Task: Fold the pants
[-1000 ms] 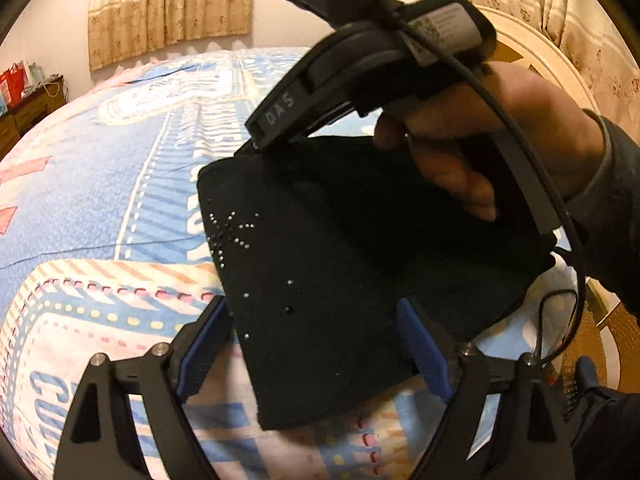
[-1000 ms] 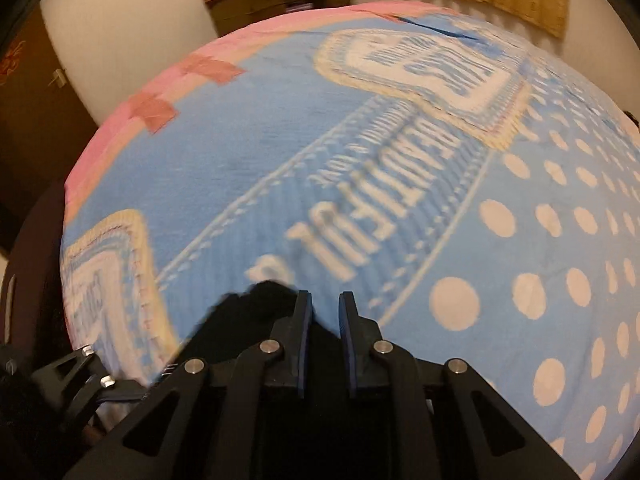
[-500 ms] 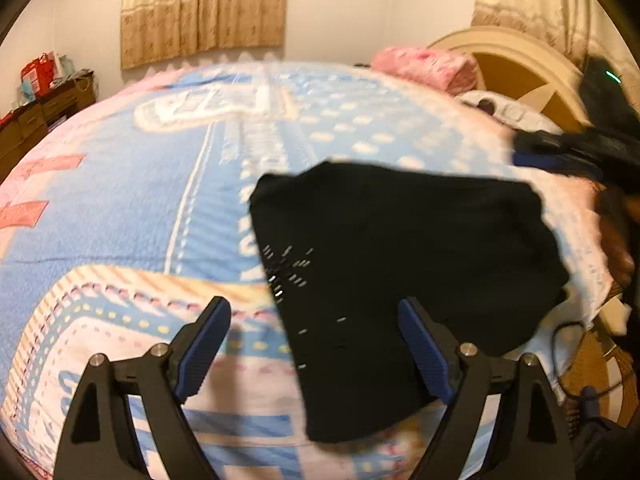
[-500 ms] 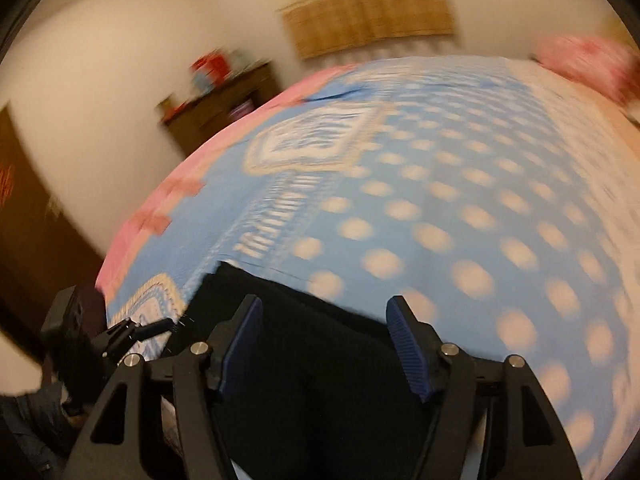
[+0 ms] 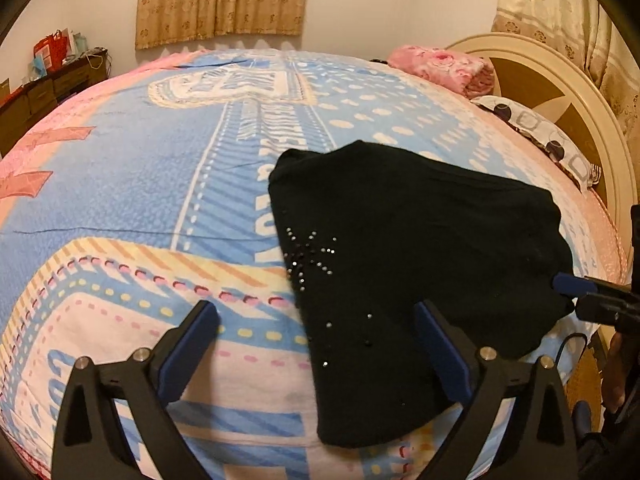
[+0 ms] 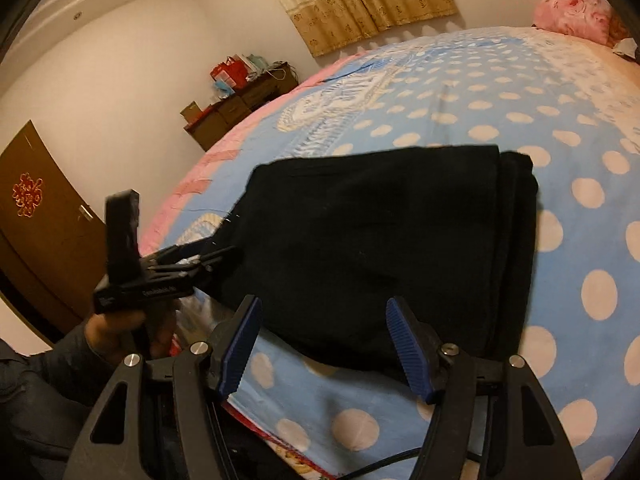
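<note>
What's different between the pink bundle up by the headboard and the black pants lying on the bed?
The pink bundle is floral and bulky, piled up near the headboard; the black pants are plain dark cloth with a small cluster of shiny studs, folded flat. The bundle sits far from both grippers, while the pants lie just ahead of them at the near edge of the bed. Both are soft fabric resting on the same blue spotted bedspread.

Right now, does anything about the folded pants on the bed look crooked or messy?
Slightly. The black pants lie folded on the bedspread, but the layers are not flush: in the right wrist view a lower layer sticks out past the top one along the right edge. Both grippers are open and clear.
</note>
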`<state>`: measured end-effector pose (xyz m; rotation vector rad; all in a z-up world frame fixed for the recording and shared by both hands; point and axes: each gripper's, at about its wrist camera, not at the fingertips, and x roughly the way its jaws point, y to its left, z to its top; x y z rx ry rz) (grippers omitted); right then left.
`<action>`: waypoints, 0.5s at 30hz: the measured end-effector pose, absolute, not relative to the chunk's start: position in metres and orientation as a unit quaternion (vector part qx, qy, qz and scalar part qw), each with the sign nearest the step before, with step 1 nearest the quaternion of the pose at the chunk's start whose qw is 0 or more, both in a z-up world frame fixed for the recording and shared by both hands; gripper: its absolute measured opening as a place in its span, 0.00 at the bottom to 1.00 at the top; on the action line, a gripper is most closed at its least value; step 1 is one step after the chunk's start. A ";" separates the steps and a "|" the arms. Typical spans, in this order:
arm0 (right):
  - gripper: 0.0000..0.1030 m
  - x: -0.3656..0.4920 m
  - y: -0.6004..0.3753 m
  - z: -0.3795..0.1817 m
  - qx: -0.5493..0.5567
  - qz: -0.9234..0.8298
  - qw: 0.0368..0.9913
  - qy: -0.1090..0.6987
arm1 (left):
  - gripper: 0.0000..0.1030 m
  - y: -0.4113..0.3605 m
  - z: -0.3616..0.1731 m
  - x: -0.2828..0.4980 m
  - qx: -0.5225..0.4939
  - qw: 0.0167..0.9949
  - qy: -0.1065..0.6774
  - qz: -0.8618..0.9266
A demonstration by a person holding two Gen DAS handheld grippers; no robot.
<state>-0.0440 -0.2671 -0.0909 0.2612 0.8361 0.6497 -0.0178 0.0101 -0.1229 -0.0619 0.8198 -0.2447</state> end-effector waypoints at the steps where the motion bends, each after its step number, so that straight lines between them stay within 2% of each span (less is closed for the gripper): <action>1: 0.64 -0.043 -0.270 -0.092 0.131 0.310 0.854 0.397 | 0.98 0.010 -0.123 -0.018 -0.030 0.909 0.397 -0.118; 5: 0.64 -0.042 -0.279 -0.099 0.146 0.317 0.849 0.396 | 1.00 0.009 -0.124 -0.018 -0.026 0.910 0.397 -0.118; 10: 0.64 -0.062 -0.267 -0.103 0.077 0.312 0.873 0.366 | 1.00 0.009 -0.124 -0.018 -0.026 0.910 0.396 -0.119; 15: 0.64 -0.060 -0.280 -0.096 0.110 0.303 0.876 0.358 | 1.00 0.008 -0.123 -0.016 -0.027 0.910 0.396 -0.118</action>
